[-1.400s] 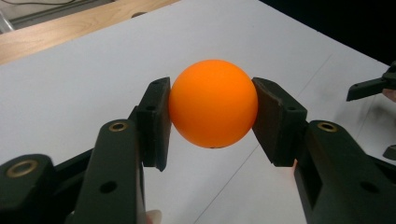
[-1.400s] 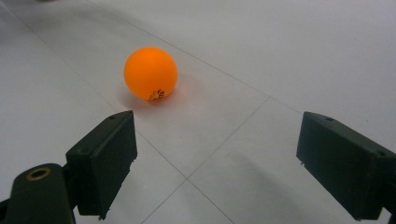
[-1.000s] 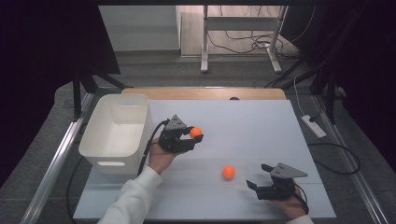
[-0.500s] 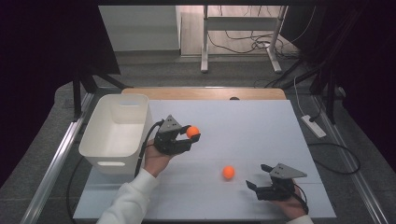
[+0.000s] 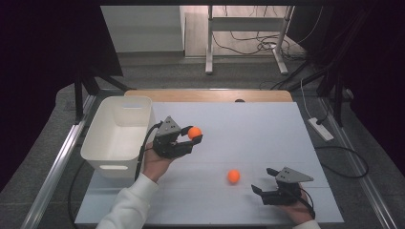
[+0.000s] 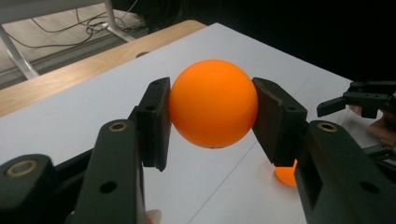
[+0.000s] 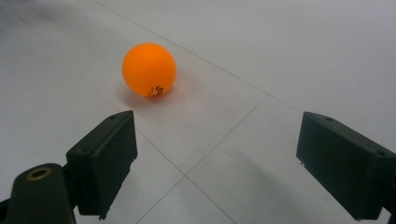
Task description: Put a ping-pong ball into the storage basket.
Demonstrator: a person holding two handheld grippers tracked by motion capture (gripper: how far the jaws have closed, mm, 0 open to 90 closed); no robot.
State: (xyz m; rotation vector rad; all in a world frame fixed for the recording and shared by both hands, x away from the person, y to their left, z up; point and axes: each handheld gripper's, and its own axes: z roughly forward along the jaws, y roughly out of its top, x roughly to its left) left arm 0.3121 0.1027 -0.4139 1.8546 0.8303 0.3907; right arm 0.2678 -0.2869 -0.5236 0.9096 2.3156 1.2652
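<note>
Reaching in from the lower left of the high view, the person's white-sleeved left forearm angles up toward the middle of the counter (image 5: 267,129), with the left gripper (image 5: 191,139) held above the surface, just beside the white bin (image 5: 98,150) and pointing to the right. Its fingers (image 6: 156,119) are closed on an orange ball (image 5: 194,132), one pad pressing each side; in the left gripper view this held ball (image 6: 213,102) sits squarely between the two black pads, smooth, matte and evenly orange, with a tiny dark mark near its underside.

Low at the right, the right hand rests near the counter's front edge, and the right gripper (image 5: 267,183) points left across the surface. Its fingers (image 7: 105,156) stand wide apart with nothing between them.

A second orange ball (image 5: 233,176) lies on the white counter, near the right gripper's tips but apart from them. In the right gripper view this loose ball (image 7: 149,70) lies ahead of the left pad, round and glossy, with small dark printing low on its face and a soft shadow beneath it.
</note>
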